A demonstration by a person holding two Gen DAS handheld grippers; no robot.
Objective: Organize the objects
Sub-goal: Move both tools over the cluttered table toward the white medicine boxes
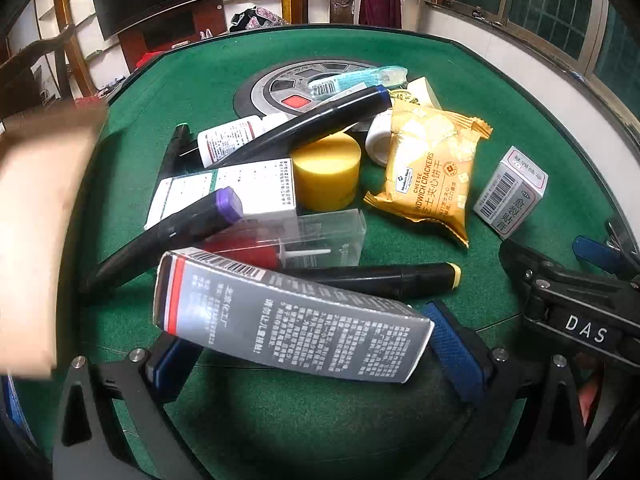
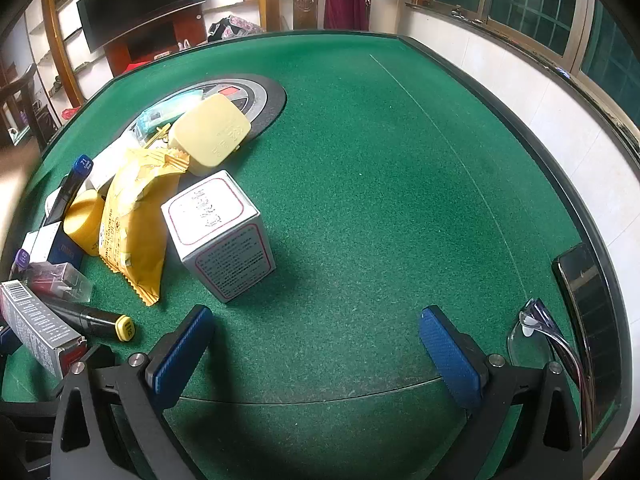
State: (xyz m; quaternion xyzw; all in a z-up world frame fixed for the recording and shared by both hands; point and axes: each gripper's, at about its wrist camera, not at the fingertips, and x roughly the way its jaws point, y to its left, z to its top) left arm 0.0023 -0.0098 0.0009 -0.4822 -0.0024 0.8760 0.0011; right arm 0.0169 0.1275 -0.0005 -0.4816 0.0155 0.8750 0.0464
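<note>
My left gripper (image 1: 316,354) is shut on a grey box with a red stripe (image 1: 288,316), held tilted above the green table (image 1: 500,92); the box also shows in the right wrist view (image 2: 36,328). Behind it lies a pile: black markers (image 1: 384,276), a clear case with red contents (image 1: 288,240), a yellow cylinder (image 1: 326,172), a cracker packet (image 1: 430,176), a white bottle (image 1: 232,140) and a small white box (image 1: 512,192). My right gripper (image 2: 316,344) is open and empty over bare felt, right of the small white box (image 2: 220,232).
A round grey panel (image 1: 288,88) sits in the table's middle. A cream case (image 2: 210,134) lies by it. Glasses (image 2: 536,324) and a dark phone (image 2: 588,296) lie at the right edge. A blurred tan object (image 1: 36,232) fills the left of the left wrist view.
</note>
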